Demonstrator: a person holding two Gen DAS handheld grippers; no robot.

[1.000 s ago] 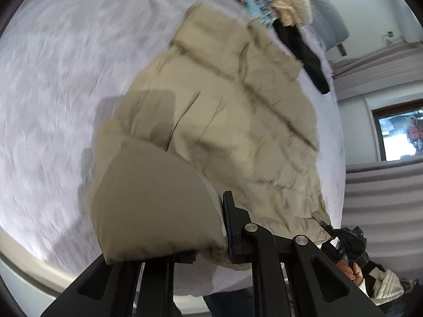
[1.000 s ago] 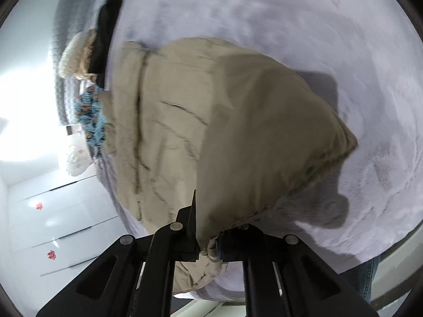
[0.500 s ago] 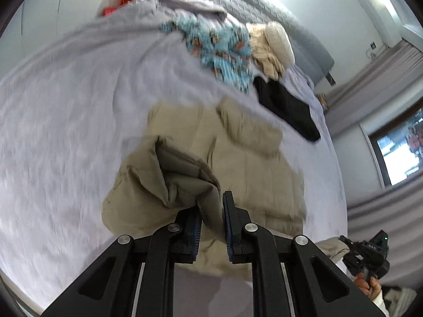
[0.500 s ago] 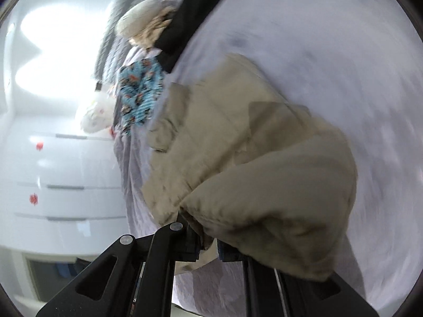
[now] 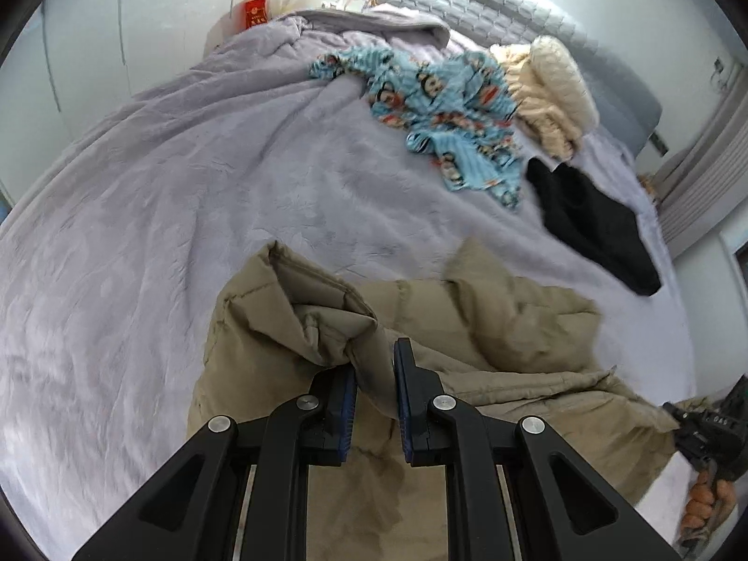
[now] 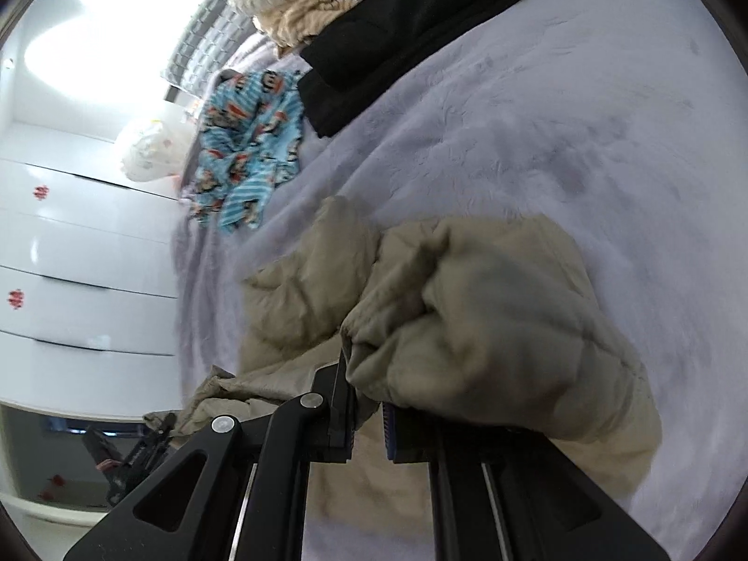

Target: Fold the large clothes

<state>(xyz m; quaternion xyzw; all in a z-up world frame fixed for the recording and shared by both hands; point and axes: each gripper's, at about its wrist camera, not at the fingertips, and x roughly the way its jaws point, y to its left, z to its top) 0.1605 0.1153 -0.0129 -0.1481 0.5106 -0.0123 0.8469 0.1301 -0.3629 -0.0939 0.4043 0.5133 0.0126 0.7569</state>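
A beige quilted jacket lies on the lavender bed cover, folded over on itself. My left gripper is shut on a bunched fold of the jacket at its left side. In the right wrist view the same jacket is heaped over my right gripper, which is shut on a fold of its edge. The right gripper also shows at the far right of the left wrist view, at the jacket's other end.
A blue cartoon-print garment, a cream knitted pile and a black garment lie at the far side of the bed. A grey padded headboard stands behind them. White drawers stand beside the bed.
Both grippers have carried the jacket's edge forward and down, folding it over itself; it now lies lower and more bunched on the bed. Both stay clamped on the fabric.
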